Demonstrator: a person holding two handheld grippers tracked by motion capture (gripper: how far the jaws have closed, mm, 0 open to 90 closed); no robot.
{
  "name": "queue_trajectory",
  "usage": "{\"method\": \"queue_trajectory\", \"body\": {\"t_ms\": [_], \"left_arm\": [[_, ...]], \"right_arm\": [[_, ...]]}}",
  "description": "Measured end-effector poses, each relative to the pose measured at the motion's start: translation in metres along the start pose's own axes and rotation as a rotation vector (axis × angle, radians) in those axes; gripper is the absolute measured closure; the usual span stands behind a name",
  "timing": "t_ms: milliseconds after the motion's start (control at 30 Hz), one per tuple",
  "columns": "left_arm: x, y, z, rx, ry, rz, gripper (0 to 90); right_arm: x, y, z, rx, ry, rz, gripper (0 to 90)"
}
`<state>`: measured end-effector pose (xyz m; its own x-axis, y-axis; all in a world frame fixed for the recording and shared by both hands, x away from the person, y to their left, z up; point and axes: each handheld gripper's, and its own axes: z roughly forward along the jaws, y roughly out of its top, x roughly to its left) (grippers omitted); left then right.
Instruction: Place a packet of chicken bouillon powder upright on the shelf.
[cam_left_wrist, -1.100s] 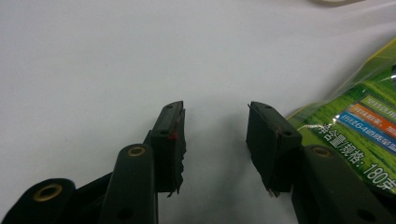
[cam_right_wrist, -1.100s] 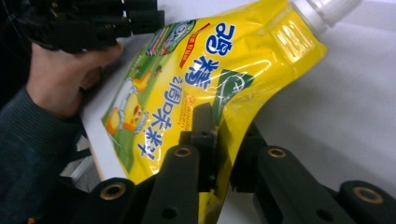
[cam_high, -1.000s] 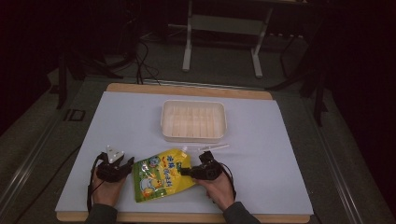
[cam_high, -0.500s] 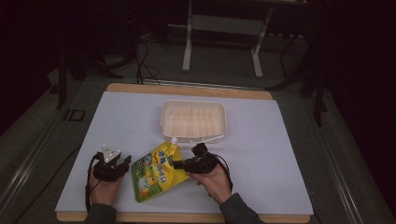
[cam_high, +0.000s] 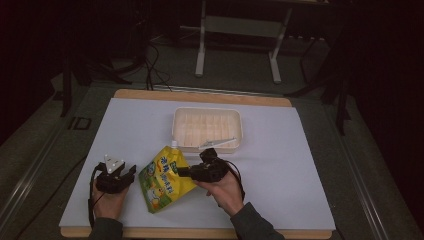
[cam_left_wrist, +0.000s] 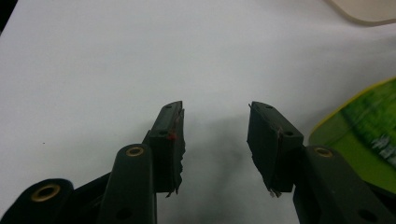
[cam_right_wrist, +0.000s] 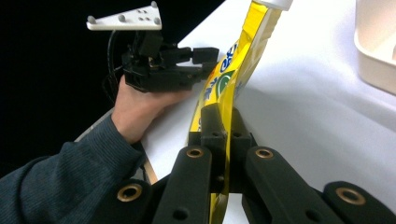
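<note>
A yellow and green spouted pouch (cam_high: 166, 181) lies at the near side of the white surface (cam_high: 280, 165), just in front of a shallow cream tray (cam_high: 207, 128), the one fixed landmark here. The pouch's white cap points toward the tray's near left corner and sits close to it without touching. Its right side looks lifted off the surface while its lower left corner seems to rest there, though the high view is too small to be sure.

The work appears to be at an early stage: the pouch has been gripped and tilted up, but it has not reached the tray. Something thin and pale lies in the tray along its near wall; what it is cannot be told. If the pouch is meant for the tray, the whole carry and the release are left to do.

The right tongs (cam_right_wrist: 223, 135) are pressed together, pinching the pouch's right edge; the foil (cam_right_wrist: 233, 70) stands on edge between the black jaws in the right gripper view. The hand holding them sits in front of the tray's near edge.

The left tongs (cam_left_wrist: 215, 140) are spread, with nothing between the jaws, low over bare surface. They sit just left of the pouch, well to the near left of the tray.
</note>
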<state>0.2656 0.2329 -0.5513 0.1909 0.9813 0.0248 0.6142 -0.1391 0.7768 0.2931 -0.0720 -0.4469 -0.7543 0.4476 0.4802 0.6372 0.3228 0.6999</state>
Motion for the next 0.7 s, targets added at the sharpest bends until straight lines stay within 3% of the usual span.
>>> {"method": "queue_trajectory", "body": {"t_ms": [433, 700], "left_arm": [[0.002, 0.0, -0.001, -0.011, -0.005, -0.012, 55.4], [0.003, 0.0, -0.001, -0.017, -0.003, -0.013, 55.2]], "right_arm": [[0.0, 0.011, -0.015, -0.085, 0.019, 0.034, 90.0], [-0.002, 0.015, -0.02, -0.117, 0.001, 0.043, 90.0]]}}
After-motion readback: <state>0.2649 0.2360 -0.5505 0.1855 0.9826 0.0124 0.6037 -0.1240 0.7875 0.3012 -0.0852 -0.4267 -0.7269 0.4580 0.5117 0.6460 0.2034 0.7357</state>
